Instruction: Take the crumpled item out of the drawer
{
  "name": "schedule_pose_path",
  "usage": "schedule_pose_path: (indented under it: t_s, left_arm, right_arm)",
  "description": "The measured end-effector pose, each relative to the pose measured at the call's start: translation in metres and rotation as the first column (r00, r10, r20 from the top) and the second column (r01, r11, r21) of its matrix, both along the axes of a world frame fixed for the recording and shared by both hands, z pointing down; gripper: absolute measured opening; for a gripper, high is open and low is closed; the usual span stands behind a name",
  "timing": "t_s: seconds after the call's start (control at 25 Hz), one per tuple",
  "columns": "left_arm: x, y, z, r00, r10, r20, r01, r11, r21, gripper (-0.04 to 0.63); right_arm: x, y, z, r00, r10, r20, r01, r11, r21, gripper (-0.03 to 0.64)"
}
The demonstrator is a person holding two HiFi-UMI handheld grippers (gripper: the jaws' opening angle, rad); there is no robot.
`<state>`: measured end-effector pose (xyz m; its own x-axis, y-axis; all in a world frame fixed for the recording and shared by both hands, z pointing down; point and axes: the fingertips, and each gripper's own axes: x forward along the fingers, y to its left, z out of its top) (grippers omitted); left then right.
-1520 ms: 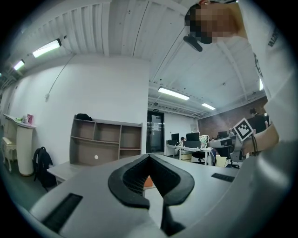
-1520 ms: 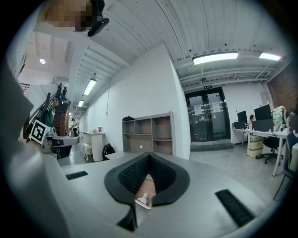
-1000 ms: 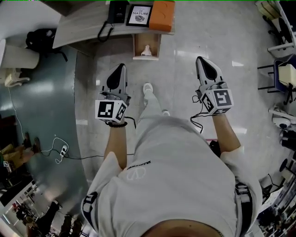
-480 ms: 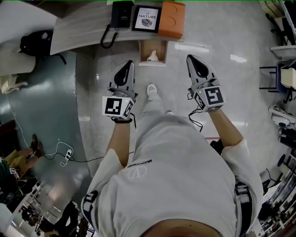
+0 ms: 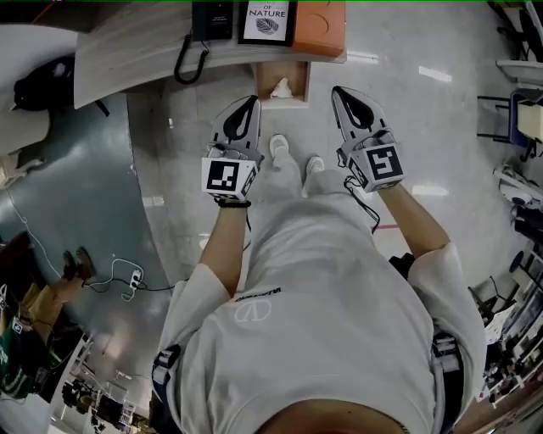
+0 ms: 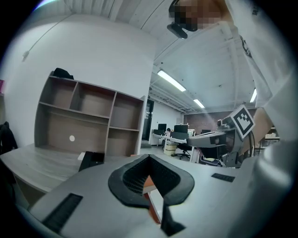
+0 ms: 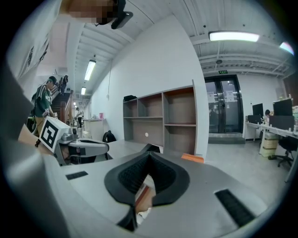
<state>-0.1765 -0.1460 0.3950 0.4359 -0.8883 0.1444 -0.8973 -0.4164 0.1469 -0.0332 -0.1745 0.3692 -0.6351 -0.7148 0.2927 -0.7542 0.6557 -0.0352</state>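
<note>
While the person stands facing the bench (image 5: 136,47), the head view shows:
drawer (image 5: 261,83): open below the bench edge, ahead of the person's shoes.
crumpled item (image 5: 281,87): white, lying inside the drawer.
left gripper (image 5: 248,106): just left of the drawer, tips toward the bench.
right gripper (image 5: 344,97): just right of the drawer, tips toward the bench.
bench top: phone (image 5: 212,17), framed print (image 5: 265,21), orange box (image 5: 321,25).
left gripper view: jaws together, nothing between them; shelf unit (image 6: 88,123) beyond.
right gripper view: jaws together, nothing held; the 2 grippers are side by side.
</note>
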Motion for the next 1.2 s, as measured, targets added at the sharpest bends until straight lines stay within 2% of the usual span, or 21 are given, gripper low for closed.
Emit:
schedule_pose_path:
  t_s: [0.24,0.36,0.56,0.72,0.96,1.2]
  left_arm:
    - [0.02,-0.028,0.064,1.0,0.017,-0.011,-0.018,0.997,-0.081,-0.002]
    - [0.031,-0.032,0.094,1.0,0.0,-0.02,-0.002,0.99,-0.144,-0.002]
    - [0.043,-0.052,0.132,0.998,-0.037,-0.041,0.028,0.98,-0.199,-0.002]
    - [0.055,-0.063,0.17,0.999,-0.044,-0.022,0.038,0.969,-0.245,0.0]
    - [0.073,-0.071,0.22,0.998,-0.063,-0.004,0.059,0.946,-0.32,0.0]
    - [0.082,-0.067,0.278,0.997,-0.078,0.0,0.071,0.911,-0.406,0.017]
  right_arm:
    - [-0.01,-0.022,0.05,0.999,-0.015,-0.036,0.014,0.999,-0.031,0.0]
    - [-0.007,-0.027,0.077,0.999,-0.021,-0.038,0.018,0.997,-0.075,0.0]
    - [-0.007,-0.044,0.118,0.998,-0.042,-0.046,0.036,0.992,-0.123,0.0]
    - [-0.008,-0.055,0.165,0.998,-0.048,-0.041,0.04,0.983,-0.181,0.0]
    - [-0.007,-0.063,0.221,0.997,-0.063,-0.049,0.048,0.965,-0.259,0.0]
    - [-0.012,-0.059,0.276,0.996,-0.072,-0.053,0.051,0.947,-0.318,0.0]
